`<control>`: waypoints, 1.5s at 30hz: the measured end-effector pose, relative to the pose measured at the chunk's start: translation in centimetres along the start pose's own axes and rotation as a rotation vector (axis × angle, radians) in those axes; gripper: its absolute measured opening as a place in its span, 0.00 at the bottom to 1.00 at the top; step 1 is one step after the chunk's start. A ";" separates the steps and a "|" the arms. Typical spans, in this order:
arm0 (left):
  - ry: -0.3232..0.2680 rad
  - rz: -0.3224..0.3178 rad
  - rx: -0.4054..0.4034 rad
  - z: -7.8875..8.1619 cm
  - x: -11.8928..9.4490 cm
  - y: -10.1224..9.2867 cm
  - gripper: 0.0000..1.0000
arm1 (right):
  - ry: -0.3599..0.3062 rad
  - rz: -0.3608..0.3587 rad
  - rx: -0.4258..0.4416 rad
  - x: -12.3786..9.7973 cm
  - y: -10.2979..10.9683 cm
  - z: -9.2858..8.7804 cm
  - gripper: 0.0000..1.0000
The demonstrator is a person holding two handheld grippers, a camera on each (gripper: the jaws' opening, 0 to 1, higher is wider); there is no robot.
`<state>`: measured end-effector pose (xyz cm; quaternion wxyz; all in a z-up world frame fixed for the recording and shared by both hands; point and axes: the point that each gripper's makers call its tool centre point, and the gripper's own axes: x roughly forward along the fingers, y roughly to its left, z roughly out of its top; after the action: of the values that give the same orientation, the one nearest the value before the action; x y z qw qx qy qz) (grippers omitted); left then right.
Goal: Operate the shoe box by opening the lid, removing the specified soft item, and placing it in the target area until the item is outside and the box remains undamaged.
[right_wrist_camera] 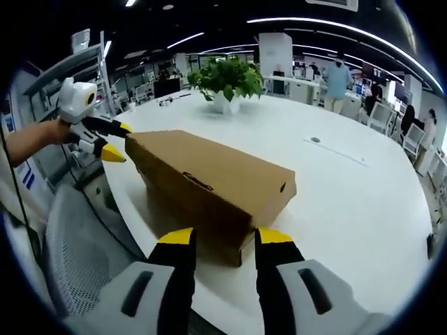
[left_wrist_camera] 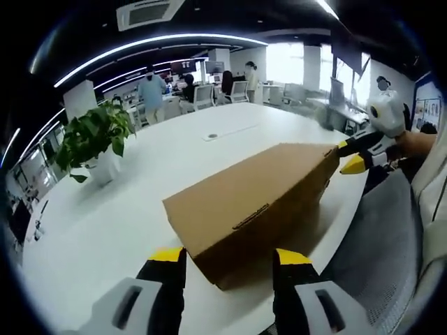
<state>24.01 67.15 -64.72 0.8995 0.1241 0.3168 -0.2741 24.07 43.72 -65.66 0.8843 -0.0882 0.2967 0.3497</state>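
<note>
A closed brown cardboard shoe box lies on the white table, lid down, near the table's edge. My left gripper is open, its yellow-tipped jaws standing either side of the box's near end. In the right gripper view the same box runs away from me, and my right gripper is open around its near end. Each gripper appears at the box's far end in the other's view: the right gripper and the left gripper, both open at the end edge. The box's contents are hidden.
A potted green plant stands on the white table beyond the box. A grey mesh chair sits against the table's edge beside the box. People stand at desks far behind.
</note>
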 end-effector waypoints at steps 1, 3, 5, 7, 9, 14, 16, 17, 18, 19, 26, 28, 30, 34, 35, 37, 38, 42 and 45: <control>-0.006 0.004 0.007 0.3 -0.1 0.1 0.50 | -0.007 -0.002 -0.006 -0.2 0.0 0.4 0.30; -0.017 0.007 0.011 0.9 -0.4 0.3 0.50 | -0.015 -0.004 -0.008 -0.4 -0.1 0.9 0.31; -0.031 0.010 0.011 1.5 -0.5 0.5 0.50 | -0.026 -0.006 -0.009 -0.5 -0.2 1.3 0.31; -0.040 0.013 0.017 2.0 -0.6 0.7 0.50 | -0.034 -0.008 -0.010 -0.7 -0.3 1.9 0.31; -0.050 0.015 0.019 2.5 -0.7 0.9 0.51 | -0.046 -0.009 -0.007 -0.8 -0.4 2.5 0.32; -0.073 0.025 0.030 3.5 -0.9 1.2 0.51 | -0.069 -0.017 -0.016 -1.2 -0.8 3.8 0.33; -0.085 0.035 0.039 4.0 -0.9 1.4 0.51 | -0.079 -0.020 -0.019 -1.2 -0.9 4.3 0.33; -0.090 0.040 0.043 4.2 -0.9 1.6 0.51 | -0.086 -0.024 -0.021 -1.2 -1.1 4.6 0.33; -0.095 0.046 0.047 4.5 -0.9 1.7 0.50 | -0.090 -0.026 -0.023 -1.3 -1.2 4.9 0.33; -0.100 0.050 0.050 4.7 -0.9 1.8 0.50 | -0.095 -0.028 -0.023 -1.3 -1.3 5.1 0.33; -0.138 0.085 0.067 6.2 -0.8 3.2 0.43 | -0.132 -0.040 -0.024 -1.3 -2.1 7.0 0.33; -0.143 0.096 0.069 6.5 -0.7 3.7 0.40 | -0.135 -0.042 -0.024 -1.3 -2.2 7.2 0.34; -0.145 0.110 0.074 6.7 -0.7 4.2 0.36 | -0.136 -0.050 -0.037 -1.2 -2.5 7.5 0.32; -0.161 0.132 0.085 7.4 -0.5 5.1 0.30 | -0.152 -0.054 -0.035 -1.1 -3.0 8.4 0.33; -0.165 0.137 0.092 7.5 -0.5 5.3 0.29 | -0.153 -0.058 -0.039 -1.0 -3.1 8.6 0.32; -0.169 0.150 0.106 7.8 -0.4 5.7 0.27 | -0.158 -0.062 -0.045 -0.9 -3.5 9.0 0.32; -0.171 0.151 0.107 7.9 -0.3 5.8 0.26 | -0.158 -0.063 -0.044 -0.9 -3.6 9.2 0.32; -0.181 0.171 0.114 8.5 -0.1 6.5 0.23 | -0.163 -0.069 -0.054 -0.6 -4.1 9.8 0.31; -0.188 0.190 0.117 9.0 0.1 7.1 0.19 | -0.170 -0.073 -0.059 -0.4 -4.4 10.3 0.31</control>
<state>32.60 69.33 -57.49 0.9383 0.1794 0.2017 -0.2161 31.57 43.94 -57.32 0.9154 -0.0947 0.2067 0.3322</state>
